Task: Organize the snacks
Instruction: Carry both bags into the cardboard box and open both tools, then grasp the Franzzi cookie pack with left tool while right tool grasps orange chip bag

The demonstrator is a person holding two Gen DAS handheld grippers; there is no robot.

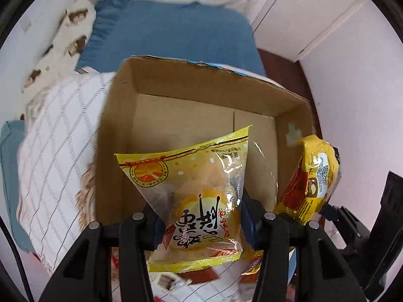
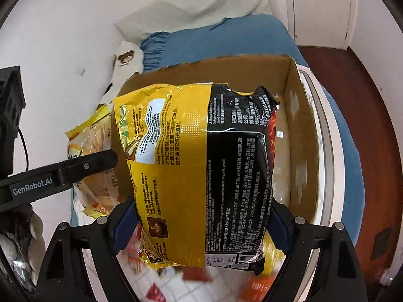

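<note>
Snacks gripped: left gripper (image 1: 199, 222) clenching bread packet (image 1: 199, 201), right gripper (image 2: 199, 226) noodle pack (image 2: 201, 171); I'd release low inside cardboard box (image 1: 121, 115).

Two snack packs held over an open box

A yellow, part-clear bun pack (image 1: 201, 201) with red Chinese lettering hangs upright on the left, above the near edge of an open cardboard box (image 1: 176, 83) whose visible floor is bare. Just to its right is a larger yellow-and-black noodle pack (image 2: 201, 176), back side showing small printed text, also upright over the box (image 2: 299, 125).
</note>
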